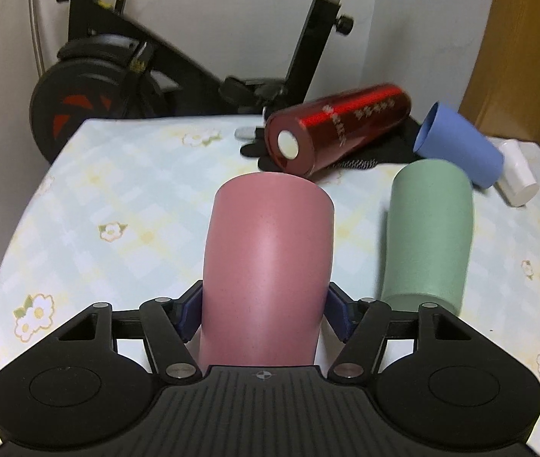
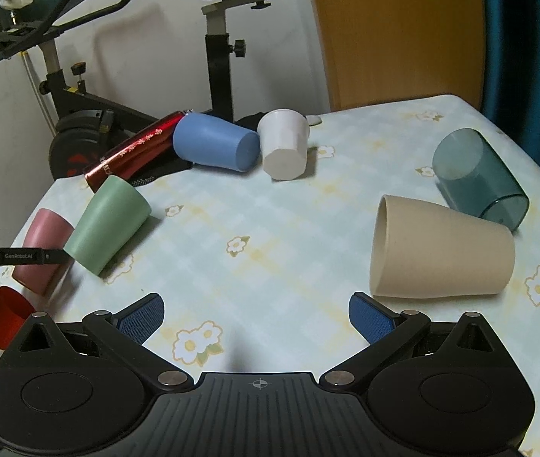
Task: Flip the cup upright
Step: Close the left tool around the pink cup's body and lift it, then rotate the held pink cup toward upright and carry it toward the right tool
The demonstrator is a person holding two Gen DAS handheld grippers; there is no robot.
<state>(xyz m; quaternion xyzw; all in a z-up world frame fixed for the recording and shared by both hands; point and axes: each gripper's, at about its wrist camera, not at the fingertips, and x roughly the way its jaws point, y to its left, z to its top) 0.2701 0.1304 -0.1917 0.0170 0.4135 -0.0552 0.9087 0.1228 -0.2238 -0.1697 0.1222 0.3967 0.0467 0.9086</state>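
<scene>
My left gripper (image 1: 264, 310) is shut on a pink cup (image 1: 268, 266), which points away from me with its far end toward the table's back. The same pink cup (image 2: 43, 245) shows at the left in the right wrist view, held by the left gripper's finger (image 2: 22, 257). A green cup (image 1: 427, 234) lies on its side just right of it and also shows in the right wrist view (image 2: 108, 222). My right gripper (image 2: 256, 318) is open and empty above the tablecloth, with a beige cup (image 2: 441, 247) lying on its side ahead to the right.
A blue cup (image 2: 214, 146), a white cup (image 2: 285, 144), a red bottle (image 2: 134, 150) and a teal glass (image 2: 479, 179) lie on the flowered tablecloth (image 2: 270, 221). A small red cup (image 2: 9, 316) stands at the left edge. An exercise bike (image 1: 125, 68) stands behind the table.
</scene>
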